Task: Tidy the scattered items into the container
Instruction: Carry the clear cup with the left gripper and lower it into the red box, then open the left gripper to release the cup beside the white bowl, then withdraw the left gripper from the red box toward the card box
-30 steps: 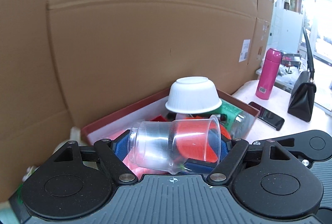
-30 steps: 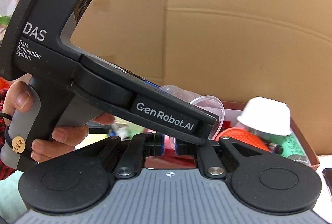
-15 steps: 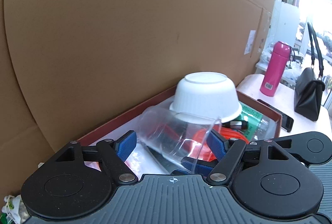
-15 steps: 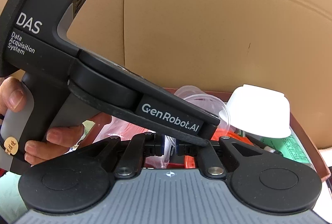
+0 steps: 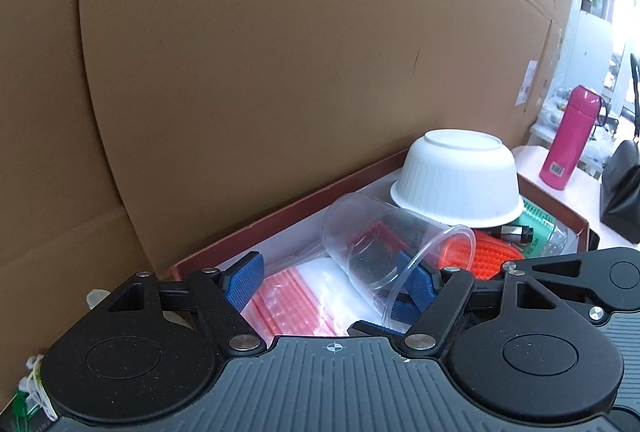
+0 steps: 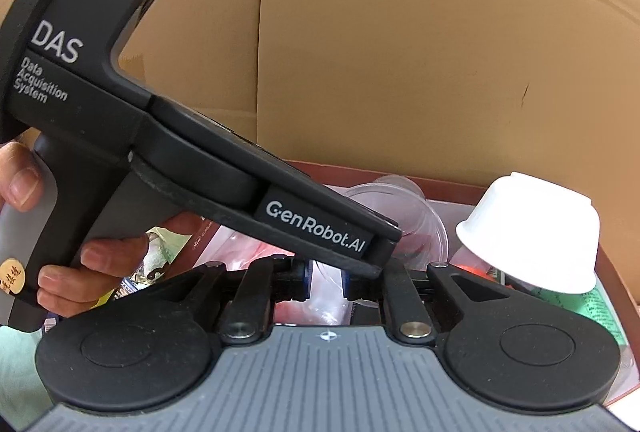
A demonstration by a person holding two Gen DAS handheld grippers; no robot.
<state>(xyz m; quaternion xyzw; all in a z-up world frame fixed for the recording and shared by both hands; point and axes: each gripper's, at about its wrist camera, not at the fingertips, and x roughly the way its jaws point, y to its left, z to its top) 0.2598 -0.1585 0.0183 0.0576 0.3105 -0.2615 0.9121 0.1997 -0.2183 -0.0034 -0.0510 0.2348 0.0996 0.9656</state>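
**A:** Your left gripper (image 5: 334, 282) is spread wide, gripping nothing — the clear cup (image 5: 394, 244) lies on its side in the red tray (image 5: 280, 222), mouth toward you, rim beside the right-hand pad.

**B:** And the right gripper (image 6: 326, 278)?

**A:** Nearly closed, empty (hanging back, just behind your left).
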